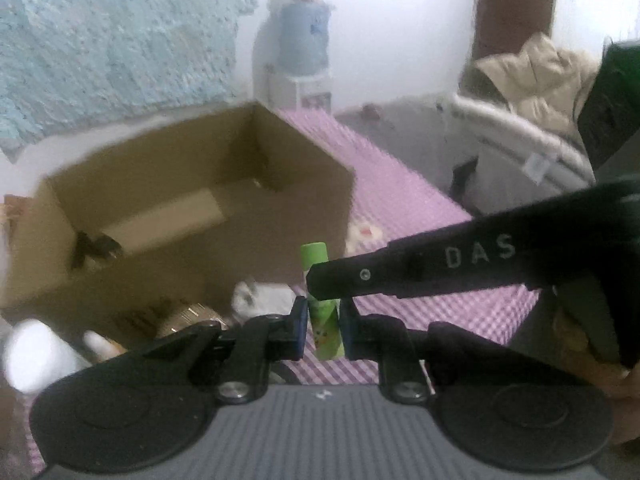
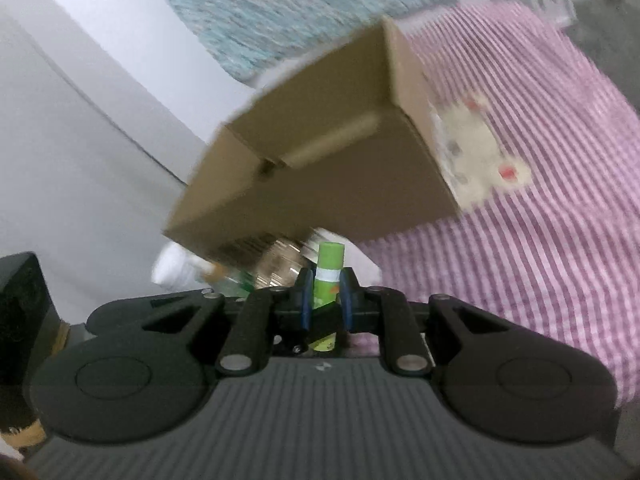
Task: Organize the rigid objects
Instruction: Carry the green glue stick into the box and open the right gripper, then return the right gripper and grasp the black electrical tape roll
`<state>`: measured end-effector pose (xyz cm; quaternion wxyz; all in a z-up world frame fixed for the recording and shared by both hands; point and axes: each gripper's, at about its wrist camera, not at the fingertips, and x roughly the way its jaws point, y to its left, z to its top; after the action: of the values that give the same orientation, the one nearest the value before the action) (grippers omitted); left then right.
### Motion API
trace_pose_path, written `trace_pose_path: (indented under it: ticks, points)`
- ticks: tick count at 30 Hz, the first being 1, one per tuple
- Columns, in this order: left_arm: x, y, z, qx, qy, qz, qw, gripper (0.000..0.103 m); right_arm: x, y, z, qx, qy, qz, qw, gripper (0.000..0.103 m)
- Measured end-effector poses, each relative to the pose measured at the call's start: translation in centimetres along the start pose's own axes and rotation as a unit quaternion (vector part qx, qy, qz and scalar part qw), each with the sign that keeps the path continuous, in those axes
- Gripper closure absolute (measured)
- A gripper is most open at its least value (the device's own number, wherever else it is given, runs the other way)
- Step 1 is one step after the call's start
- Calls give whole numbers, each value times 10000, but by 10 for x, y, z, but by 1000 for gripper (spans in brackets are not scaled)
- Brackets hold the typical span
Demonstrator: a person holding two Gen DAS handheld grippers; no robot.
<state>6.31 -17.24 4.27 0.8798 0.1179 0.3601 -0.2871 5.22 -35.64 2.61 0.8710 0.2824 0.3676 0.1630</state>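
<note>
A slim green tube (image 1: 324, 320) with a green cap stands upright between the blue pads of my left gripper (image 1: 323, 326), which is shut on its lower body. My right gripper (image 1: 320, 284) reaches in from the right and crosses the tube's upper part. In the right wrist view the right gripper (image 2: 324, 296) is shut on the same green tube (image 2: 329, 270). An open cardboard box (image 1: 180, 216) lies just behind, holding a flat beige box (image 1: 160, 220) and a small dark object (image 1: 94, 248). The cardboard box also shows in the right wrist view (image 2: 320, 168).
Everything is on a pink-and-white checked cloth (image 1: 400, 200). White bottles (image 1: 36, 354) and a shiny wrapped item (image 1: 188, 316) lie in front of the box at the left. A cream plush toy (image 2: 480, 148) lies right of the box. A water dispenser (image 1: 304, 52) stands behind.
</note>
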Motion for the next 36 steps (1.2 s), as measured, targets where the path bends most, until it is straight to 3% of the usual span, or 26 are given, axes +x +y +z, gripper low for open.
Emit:
trace_pose_path:
  ticks: [5, 9, 12, 17, 21, 25, 28, 34, 36]
  points:
    - [-28, 39, 30, -271, -247, 229, 9991, 85, 7, 41, 32, -624, -249, 312, 9973, 89]
    - [-30, 75, 55, -419, -204, 511, 9976, 85, 36, 68, 64, -872, -143, 605, 9943, 90]
    - [-17, 101, 68, -503, 20, 681, 9964, 85, 74, 76, 91, -676, 225, 796, 9943, 89]
    - [22, 155, 80, -925, 732, 616, 9911, 86, 152, 76, 124, -193, 1061, 774, 9911, 89]
    - [54, 190, 80, -1155, 1276, 688, 9827, 86, 209, 74, 135, 197, 1669, 677, 9834, 89]
    - [63, 211, 73, -1408, 1505, 773, 9755, 83, 246, 68, 137, 511, 2091, 634, 9745, 87]
    - [58, 216, 72, -1526, 1393, 722, 9758, 73, 250, 67, 138, 623, 2134, 585, 9732, 80]
    - [35, 205, 76, -1325, 1038, 809, 9824, 63, 209, 60, 141, 646, 1756, 772, 9793, 75]
    - [23, 199, 78, -1254, 904, 835, 9844, 54, 188, 59, 144, 615, 1574, 842, 9820, 74]
